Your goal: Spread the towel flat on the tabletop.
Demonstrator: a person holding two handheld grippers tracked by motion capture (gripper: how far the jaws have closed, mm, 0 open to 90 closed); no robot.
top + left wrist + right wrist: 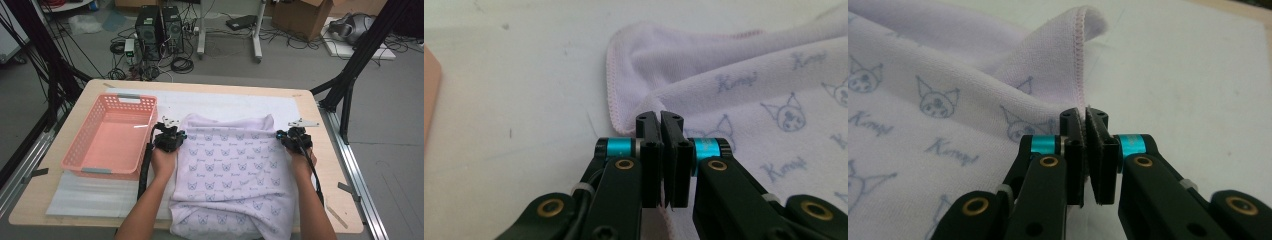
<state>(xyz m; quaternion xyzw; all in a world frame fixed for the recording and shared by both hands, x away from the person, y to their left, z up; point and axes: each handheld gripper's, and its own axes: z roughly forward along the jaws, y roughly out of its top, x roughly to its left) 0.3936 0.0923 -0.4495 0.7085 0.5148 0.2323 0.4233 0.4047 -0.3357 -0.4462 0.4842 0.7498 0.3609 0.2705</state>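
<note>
A pale wooden surface (320, 145) carries a white mat, and on the mat lies a lilac towel (232, 175) with a cat print, its near edge hanging off the front. The left gripper (172, 131) pinches the towel's far left corner; the right gripper (294, 131) pinches its far right corner. A pink basket (111, 137) sits empty just left, with computer towers on the floor beyond.

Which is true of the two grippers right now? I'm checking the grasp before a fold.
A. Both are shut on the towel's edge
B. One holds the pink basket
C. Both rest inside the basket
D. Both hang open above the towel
A: the left gripper and the right gripper each have their jaws pinched together on the hem of the lavender towel.
</note>
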